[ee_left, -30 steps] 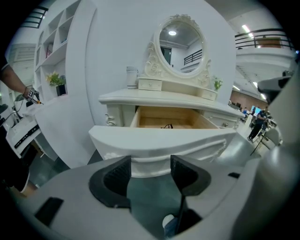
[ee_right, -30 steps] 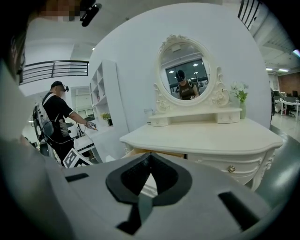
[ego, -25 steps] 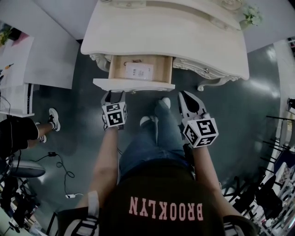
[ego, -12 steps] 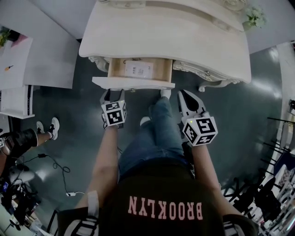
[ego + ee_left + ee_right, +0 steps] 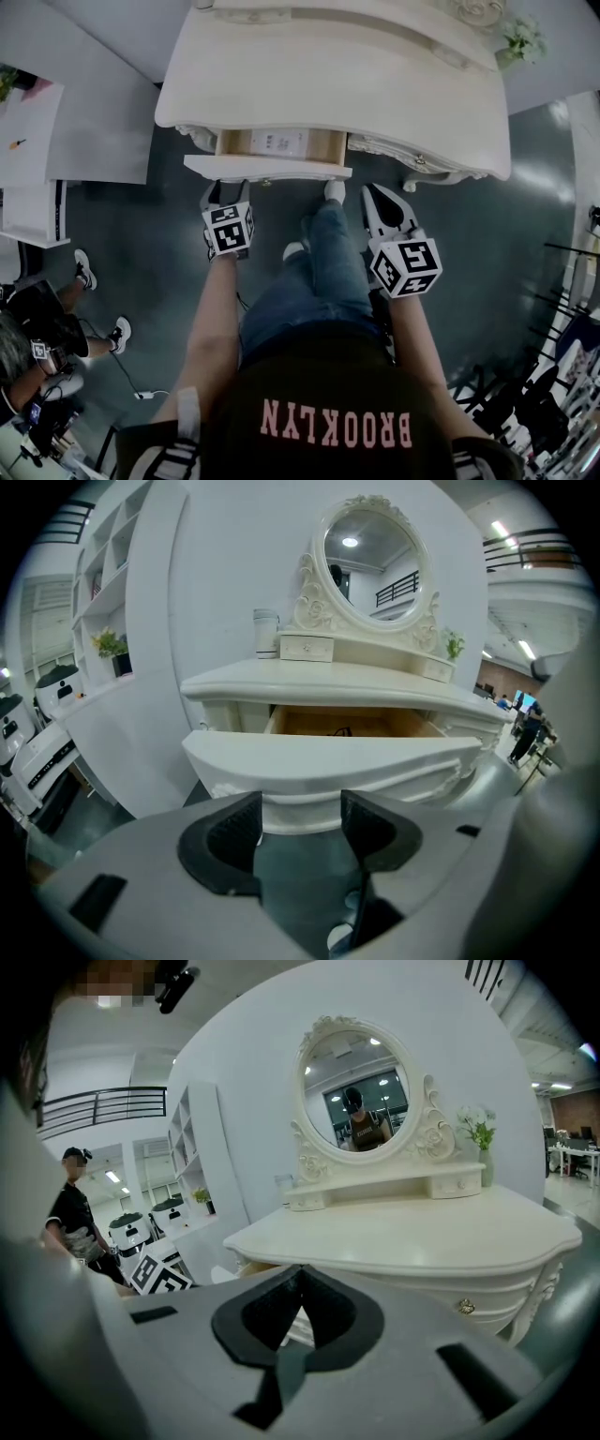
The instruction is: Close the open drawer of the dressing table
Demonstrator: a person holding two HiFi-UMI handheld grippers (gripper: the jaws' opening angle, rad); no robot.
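The cream dressing table [image 5: 328, 84] fills the top of the head view, and its drawer [image 5: 267, 169] stands partly out at the left, showing a strip of wooden inside [image 5: 281, 142] with a white paper. My left gripper [image 5: 223, 189] is open, its jaws against the drawer's front panel. In the left gripper view the drawer front [image 5: 328, 761] sits right at the left gripper [image 5: 300, 810], nothing held between the fingers. My right gripper [image 5: 376, 195] is shut and empty, hanging to the right of the drawer below the table edge. The right gripper [image 5: 300, 1274] looks at the table top [image 5: 422, 1232].
An oval mirror [image 5: 368, 560] and a small plant [image 5: 520, 37] stand on the table. A white shelf unit [image 5: 47, 141] is at the left. A person [image 5: 37, 328] sits at the lower left near a floor cable [image 5: 127, 352]. Dark racks [image 5: 562, 375] line the right.
The drawer has slid inward, so less of its wooden inside shows. My left gripper has moved forward with the drawer front. The right gripper has barely moved.
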